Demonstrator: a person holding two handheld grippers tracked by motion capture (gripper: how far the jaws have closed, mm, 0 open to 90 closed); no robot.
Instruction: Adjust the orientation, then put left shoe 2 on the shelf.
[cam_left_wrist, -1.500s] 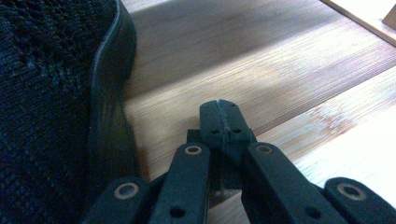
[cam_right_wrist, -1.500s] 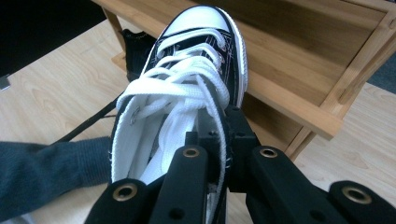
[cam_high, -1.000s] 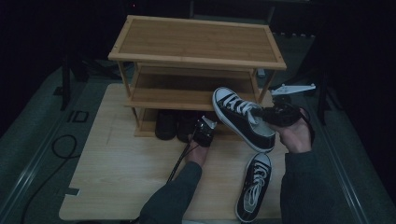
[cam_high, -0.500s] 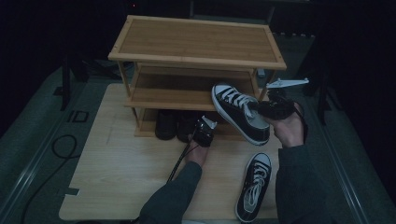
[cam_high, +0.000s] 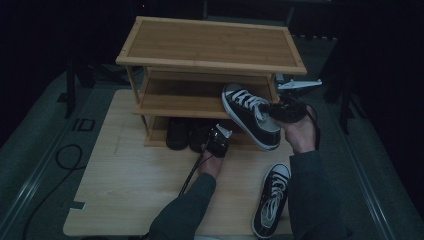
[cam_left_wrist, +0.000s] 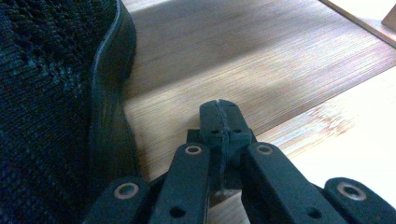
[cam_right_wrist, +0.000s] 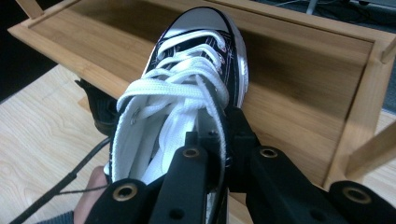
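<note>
A black-and-white lace-up sneaker (cam_high: 248, 114) (cam_right_wrist: 187, 88) hangs in the air with my right gripper (cam_high: 281, 111) (cam_right_wrist: 224, 140) shut on the side of its collar. Its white toe reaches over the middle shelf (cam_right_wrist: 299, 84) of a bamboo shoe rack (cam_high: 210, 45). The matching sneaker (cam_high: 272, 200) lies on the wooden board at the front right. My left gripper (cam_high: 218, 141) (cam_left_wrist: 223, 122) is shut with nothing in it, low at the front edge of the bottom shelf, right beside a dark knit shoe (cam_left_wrist: 46, 116).
Two dark shoes (cam_high: 186, 134) sit on the rack's bottom shelf (cam_left_wrist: 243, 51). The rack stands on a light wooden board (cam_high: 125, 180) over a grey floor. A cable (cam_high: 192, 172) trails back from the left gripper. Dark stands flank the rack.
My right hand has carried the sneaker left and toward the rack, so its toe now lies over the middle shelf. The left gripper has stayed put.
</note>
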